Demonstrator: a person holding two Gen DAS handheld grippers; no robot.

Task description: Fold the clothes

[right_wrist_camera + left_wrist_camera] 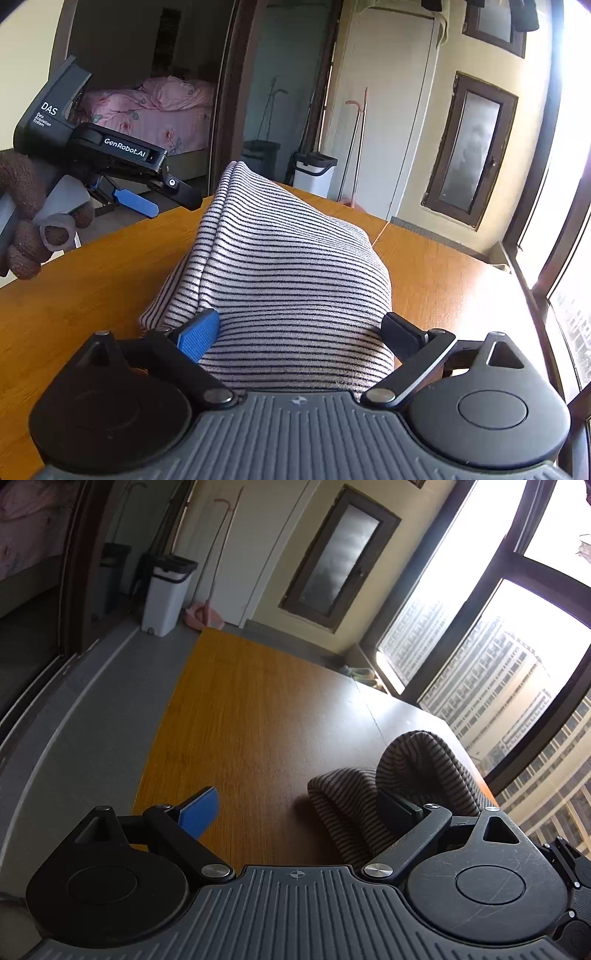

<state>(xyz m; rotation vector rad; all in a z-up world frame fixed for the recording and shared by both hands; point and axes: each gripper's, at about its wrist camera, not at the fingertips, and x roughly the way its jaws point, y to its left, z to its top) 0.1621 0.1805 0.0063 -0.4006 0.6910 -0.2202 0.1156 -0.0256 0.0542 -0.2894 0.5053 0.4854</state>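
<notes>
- My left gripper (299, 808): jaws wide, empty; striped garment (369, 805), folded, at its 3 o'clock on the wooden table (240, 720).
- My right gripper (299, 332): jaws wide, straddling it, grip unclear.
- Right view only: gloved hand (26, 218) at 9 o'clock.
- White bin (166, 590): contents hidden.

**A high-rise flat, by the balcony windows**

This is a home. An open dark-framed doorway (229, 110) shows a bed with pink floral bedding (155, 114). Against the cream wall stand a white plastic mop bucket with a dark lid (166, 594) and a pink broom (207, 613). Beyond the far edge of the orange wood-grain surface (240, 720), large dark-framed windows (498, 635) look out on tall apartment blocks (491, 686). The floor is grey tile (96, 686).
</notes>
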